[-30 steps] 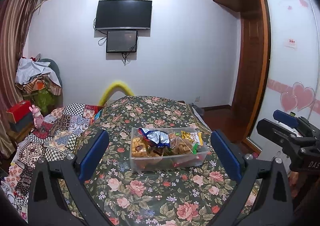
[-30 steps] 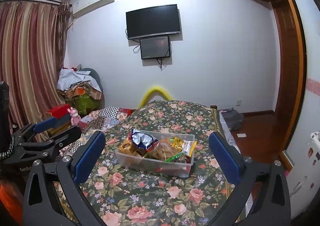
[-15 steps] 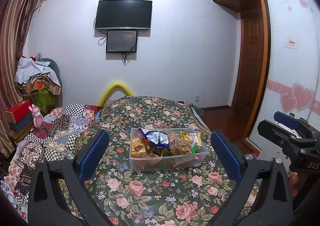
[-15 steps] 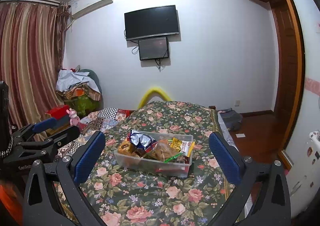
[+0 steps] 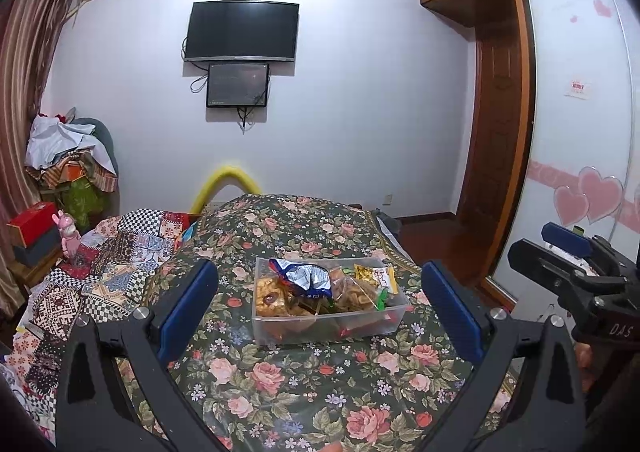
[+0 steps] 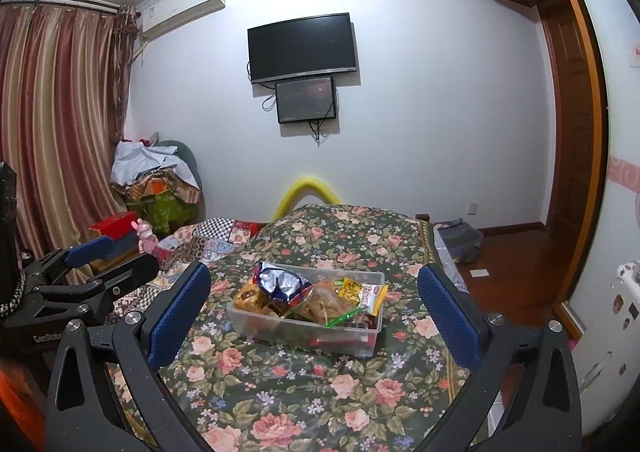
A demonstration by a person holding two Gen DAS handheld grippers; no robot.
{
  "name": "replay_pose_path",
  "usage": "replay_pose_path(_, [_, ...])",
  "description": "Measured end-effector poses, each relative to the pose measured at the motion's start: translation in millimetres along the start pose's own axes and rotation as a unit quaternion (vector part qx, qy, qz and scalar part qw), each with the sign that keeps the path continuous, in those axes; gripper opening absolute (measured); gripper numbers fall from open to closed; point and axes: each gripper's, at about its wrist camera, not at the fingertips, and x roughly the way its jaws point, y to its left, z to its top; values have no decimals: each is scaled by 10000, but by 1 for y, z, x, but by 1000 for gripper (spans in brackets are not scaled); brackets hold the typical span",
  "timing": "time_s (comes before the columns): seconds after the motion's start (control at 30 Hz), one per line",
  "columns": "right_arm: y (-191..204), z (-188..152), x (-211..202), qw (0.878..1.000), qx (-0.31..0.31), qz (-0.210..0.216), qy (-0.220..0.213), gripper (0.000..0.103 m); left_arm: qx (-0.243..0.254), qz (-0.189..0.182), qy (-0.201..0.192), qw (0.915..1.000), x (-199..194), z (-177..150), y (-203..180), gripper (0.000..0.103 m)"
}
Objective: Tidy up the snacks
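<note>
left gripper (image 5: 320,308): spread wide, empty | right gripper (image 6: 314,308): spread wide, empty | snack bin (image 5: 328,322): on floral table (image 5: 304,384), full

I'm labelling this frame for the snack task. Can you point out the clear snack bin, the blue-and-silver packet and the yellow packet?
clear snack bin (image 5: 362,326), left wrist view, bare front wall.
blue-and-silver packet (image 5: 306,278), left wrist view, middle of the crumpled foil.
yellow packet (image 6: 352,288), right wrist view, its upper face.
</note>
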Motion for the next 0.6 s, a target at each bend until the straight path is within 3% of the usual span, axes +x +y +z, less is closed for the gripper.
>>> replay_pose_path(0.6, [0, -7, 7, 9999, 13, -40, 141, 103, -29, -38, 124, 9999, 7, -5, 2, 103])
